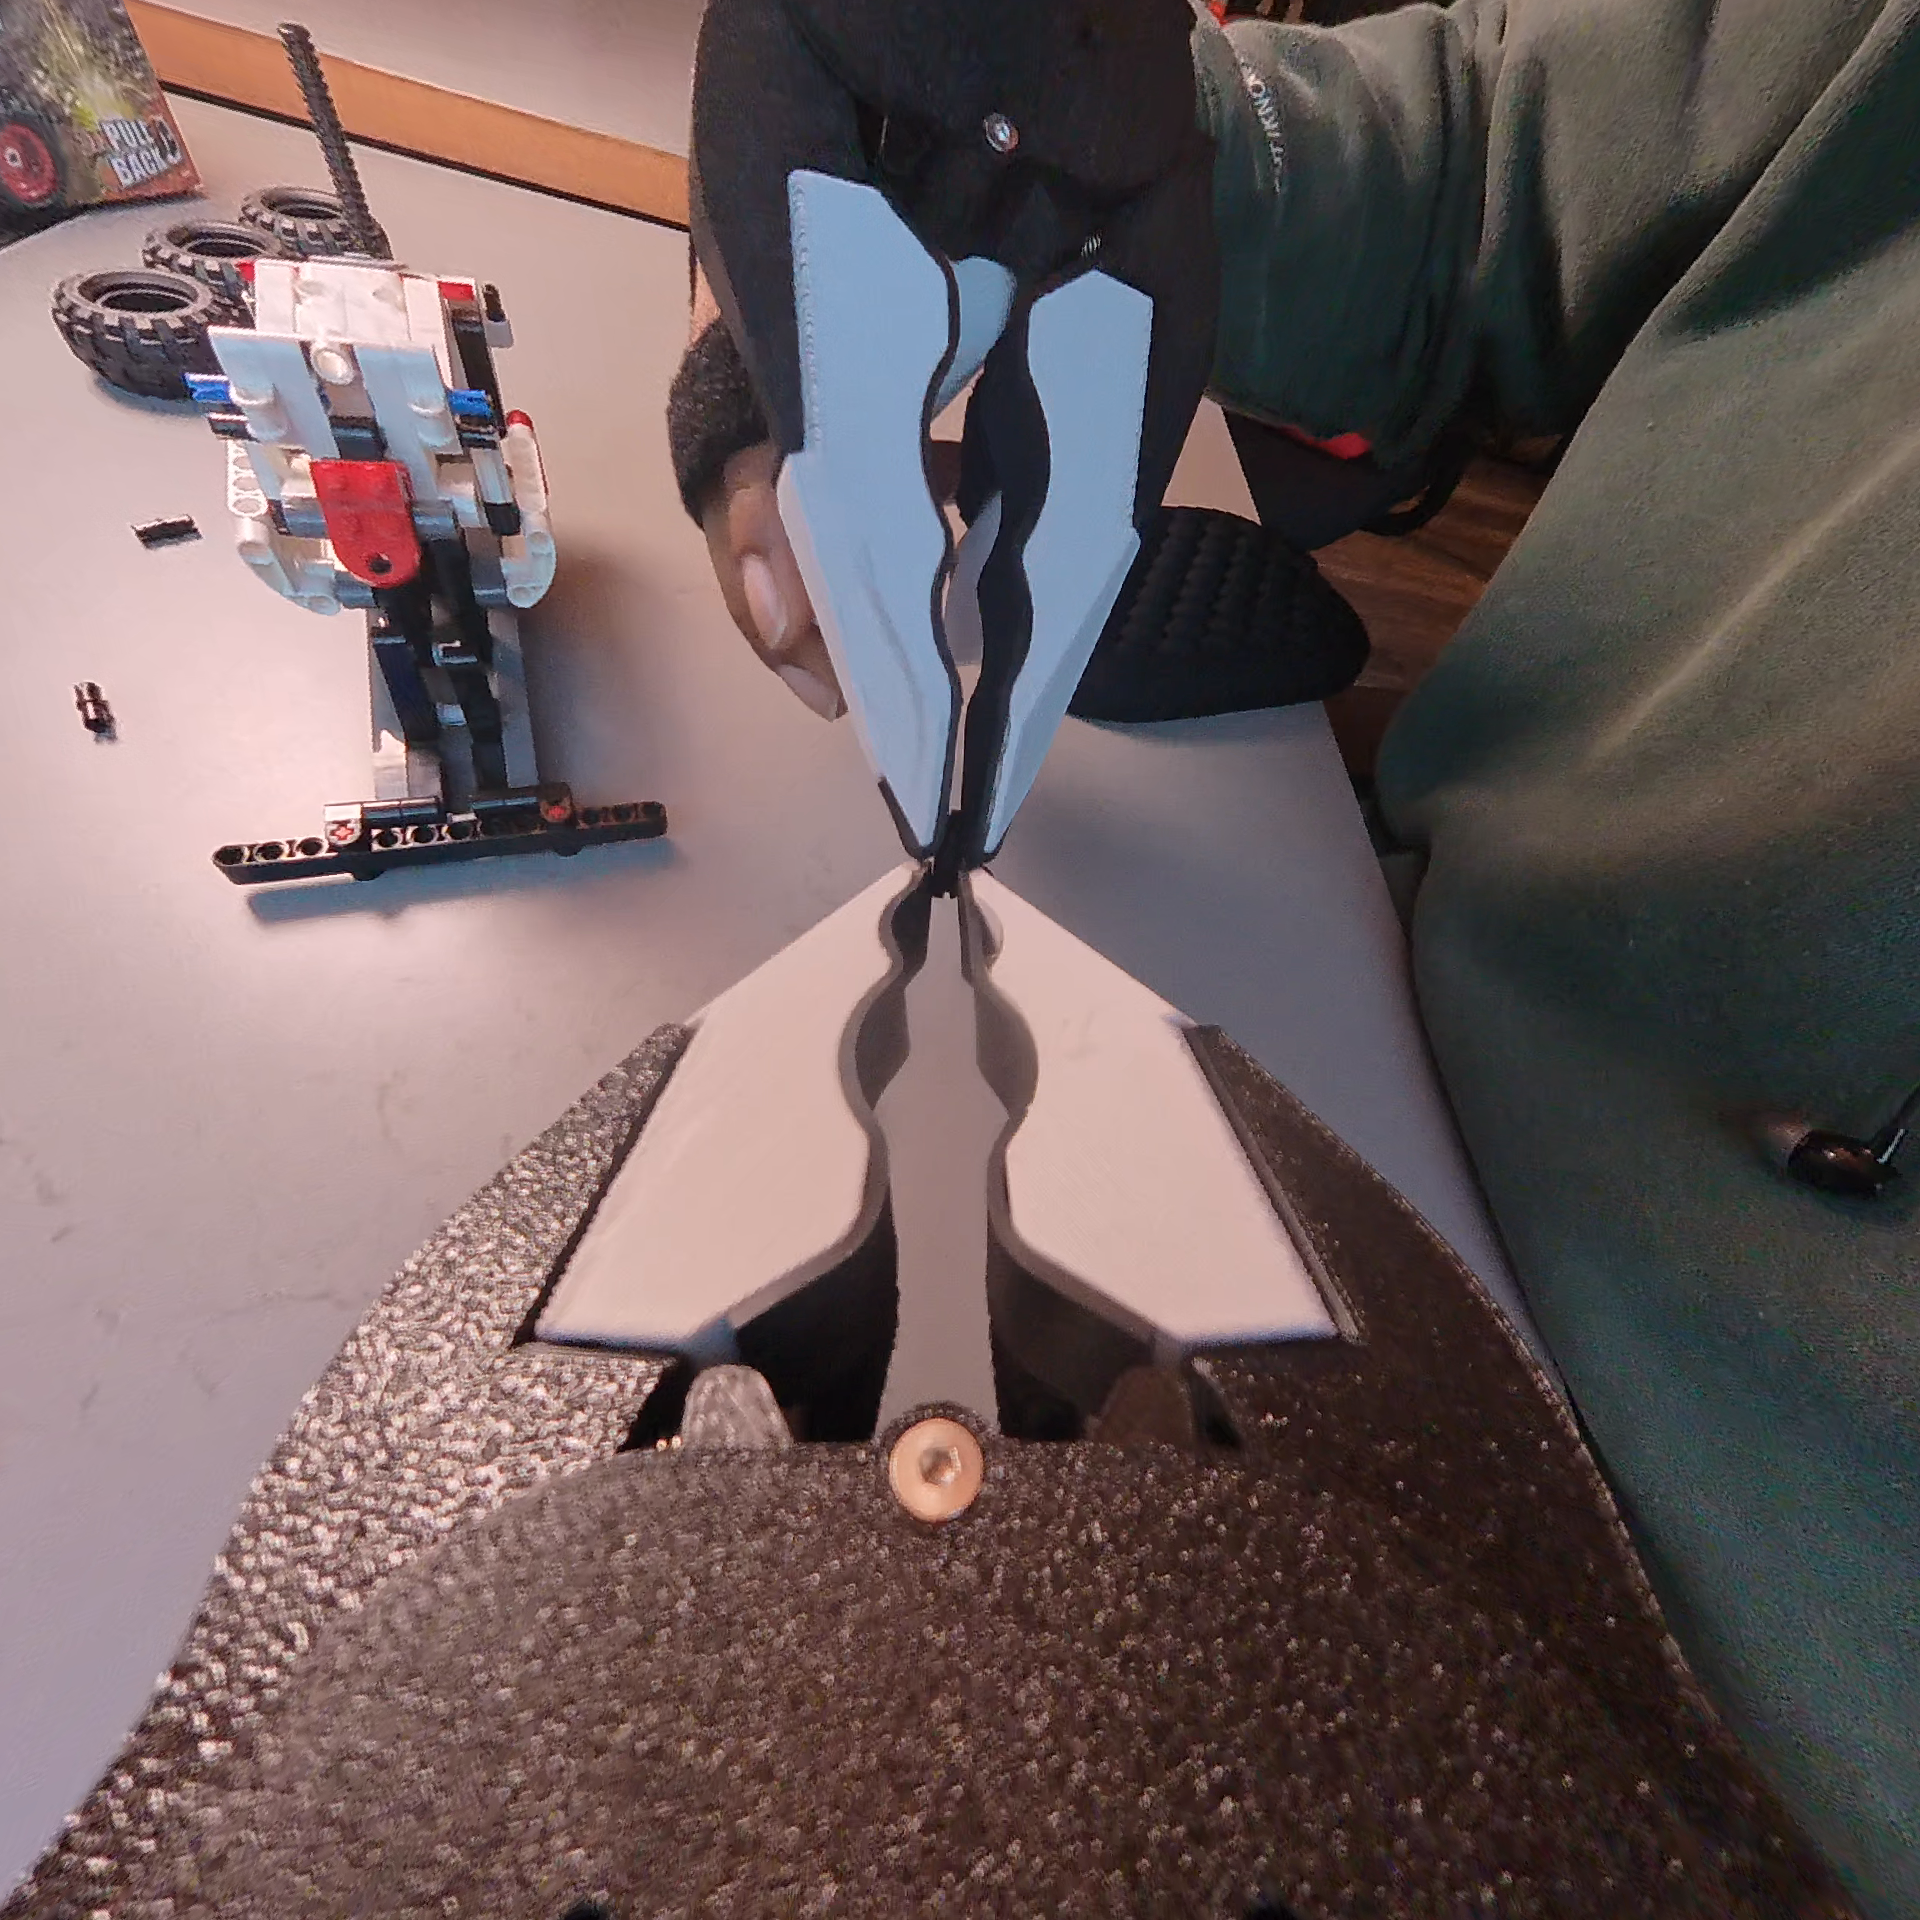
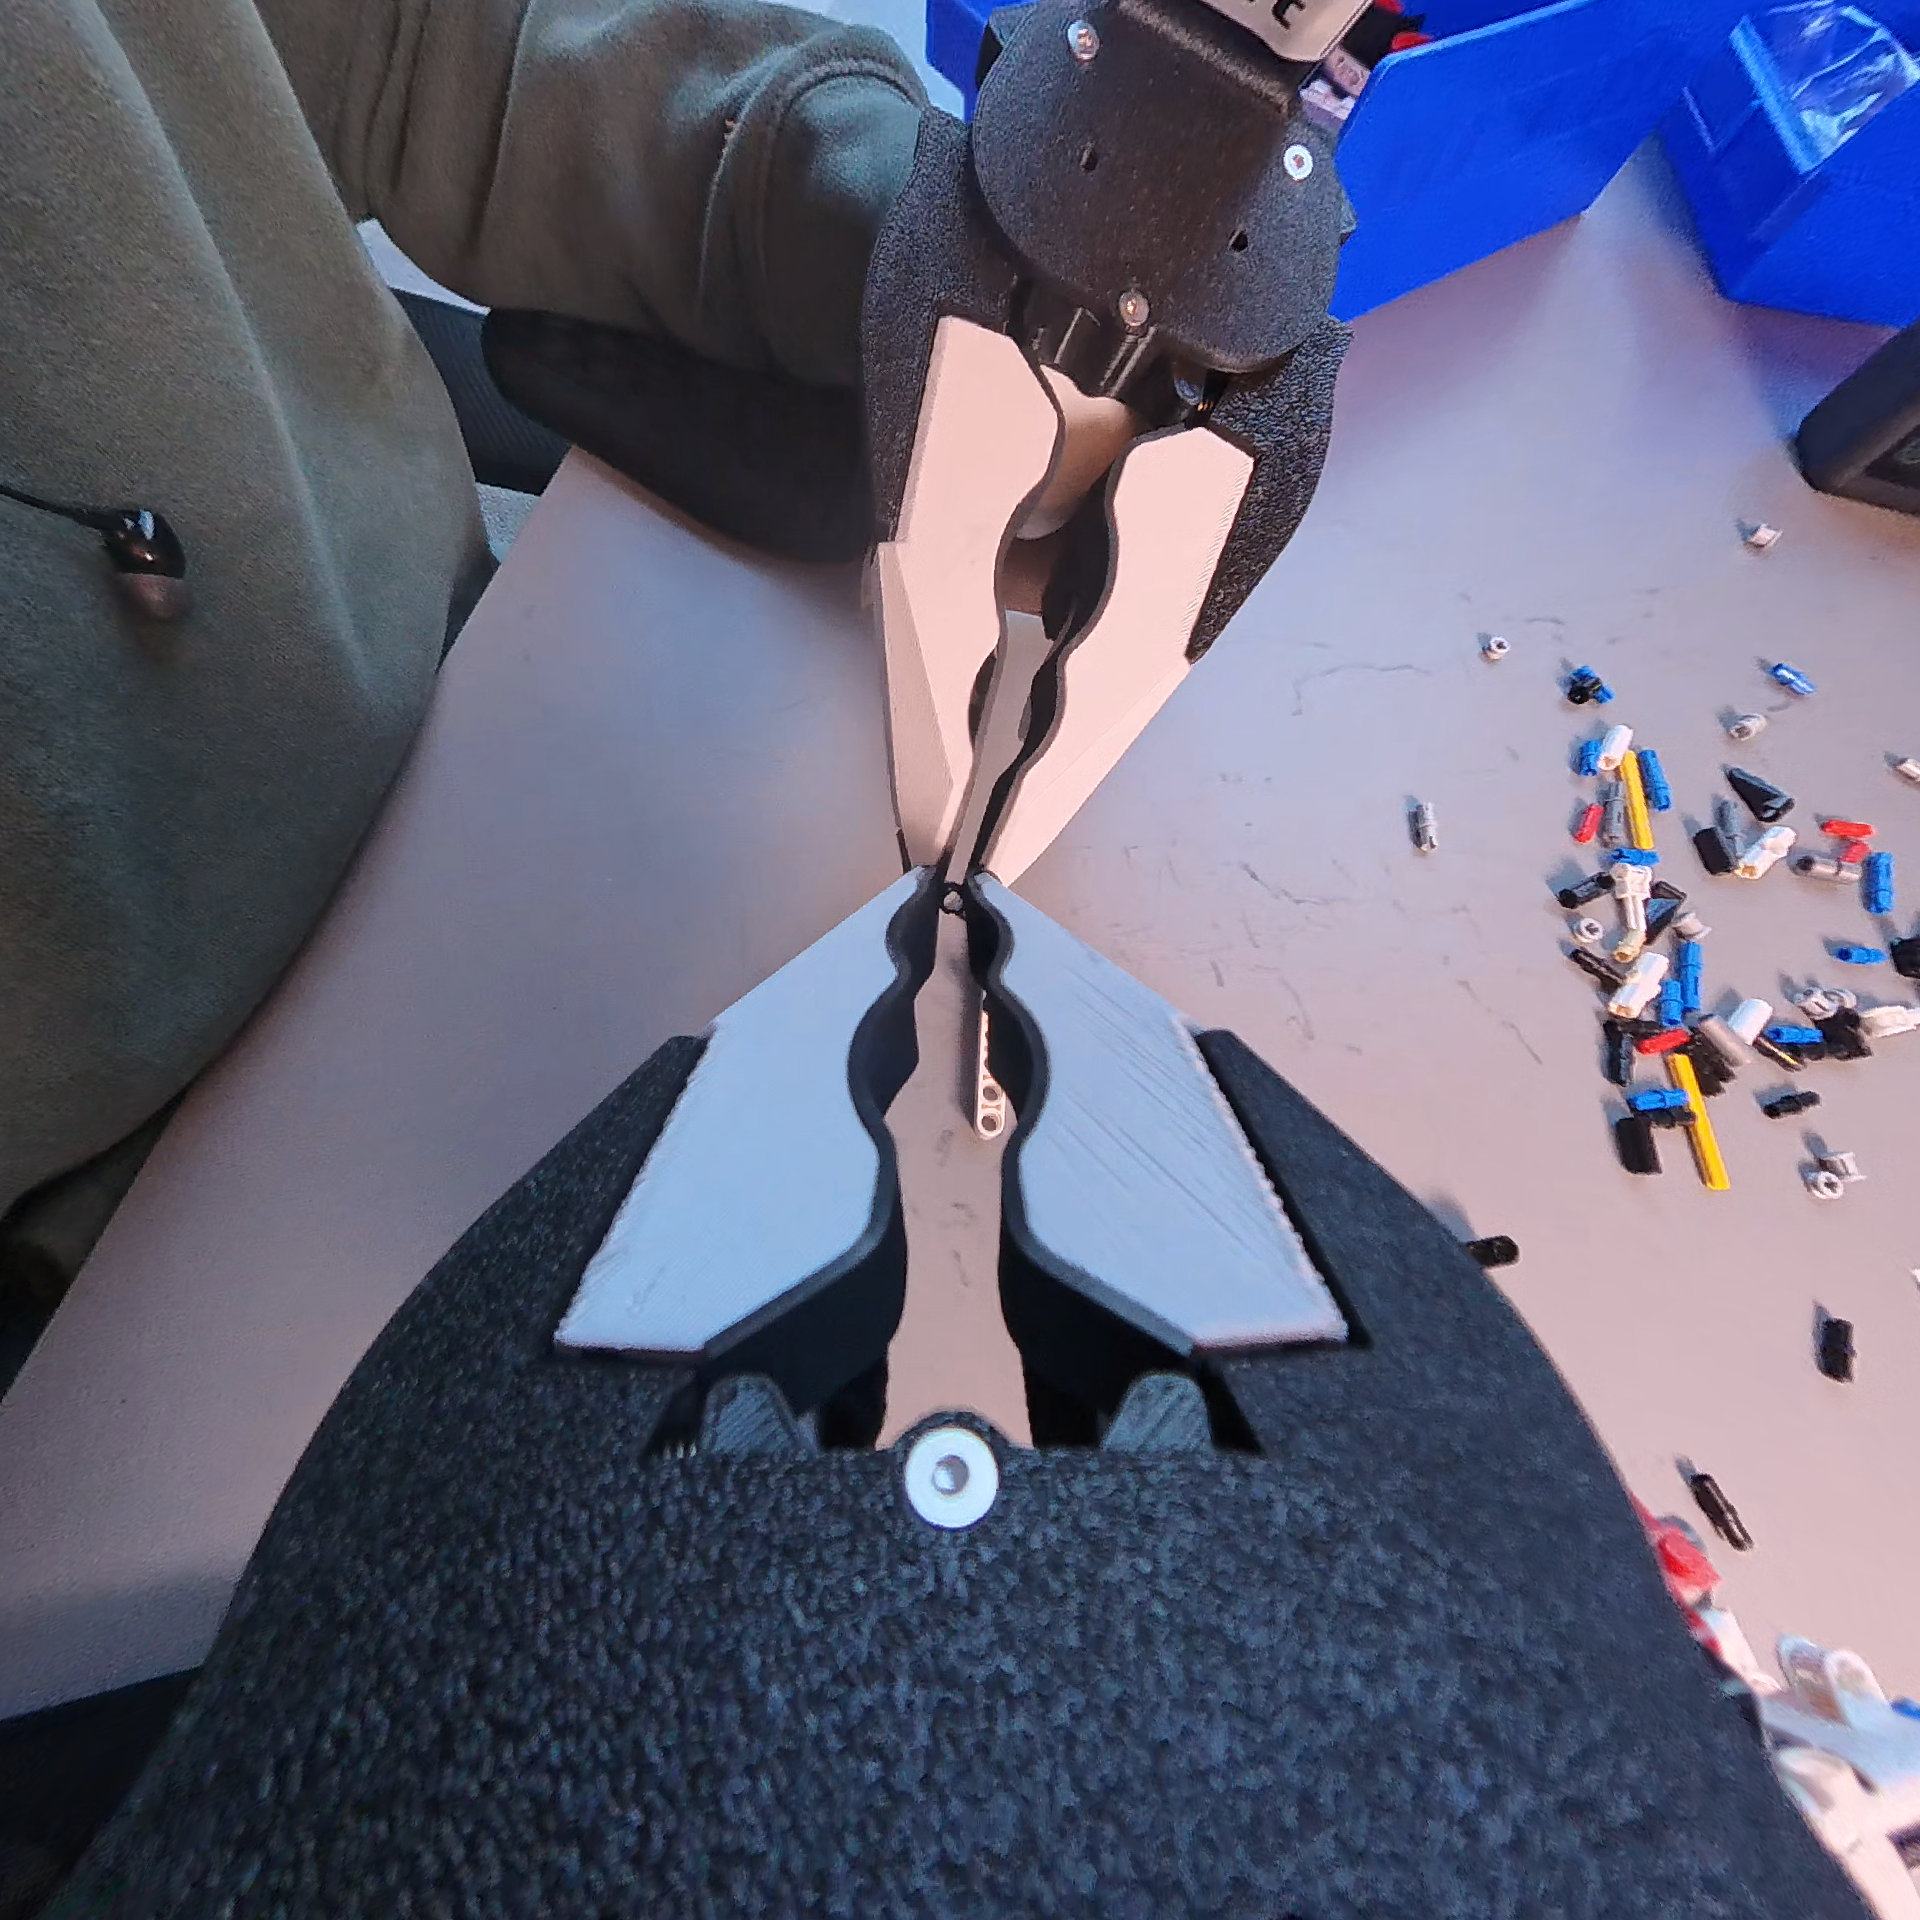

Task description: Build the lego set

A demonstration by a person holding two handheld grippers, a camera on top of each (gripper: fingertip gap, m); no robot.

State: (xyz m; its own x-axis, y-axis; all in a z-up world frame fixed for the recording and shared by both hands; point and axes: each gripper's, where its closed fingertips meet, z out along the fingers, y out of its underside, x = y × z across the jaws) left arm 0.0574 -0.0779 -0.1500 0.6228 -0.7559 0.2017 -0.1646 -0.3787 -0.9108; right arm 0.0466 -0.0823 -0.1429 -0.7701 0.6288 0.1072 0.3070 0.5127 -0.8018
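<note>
My left gripper (image 1: pixel 940 885) and my right gripper (image 2: pixel 951 896) meet tip to tip above the grey table (image 1: pixel 208 1091), near its edge. Both are pinched shut on a small black pin (image 1: pixel 944 871), which also shows in the right wrist view (image 2: pixel 951 900). The right gripper (image 1: pixel 951 844) comes in from above in the left wrist view. The left gripper (image 2: pixel 951 864) does the same in the right wrist view. A white holed beam (image 2: pixel 987 1081) shows through the gap between my right fingers; I cannot tell whether it is held or lies on the table.
A partly built white, black and red lego vehicle (image 1: pixel 384 499) lies at the left, with black tyres (image 1: pixel 135 312) and a box (image 1: pixel 83 104) behind it. Loose small pieces (image 2: pixel 1704 935) are scattered at the right. Blue bins (image 2: pixel 1558 135) stand behind them. A person's green sleeve (image 1: pixel 1662 727) is close by. My left and right fingertips are right by each other.
</note>
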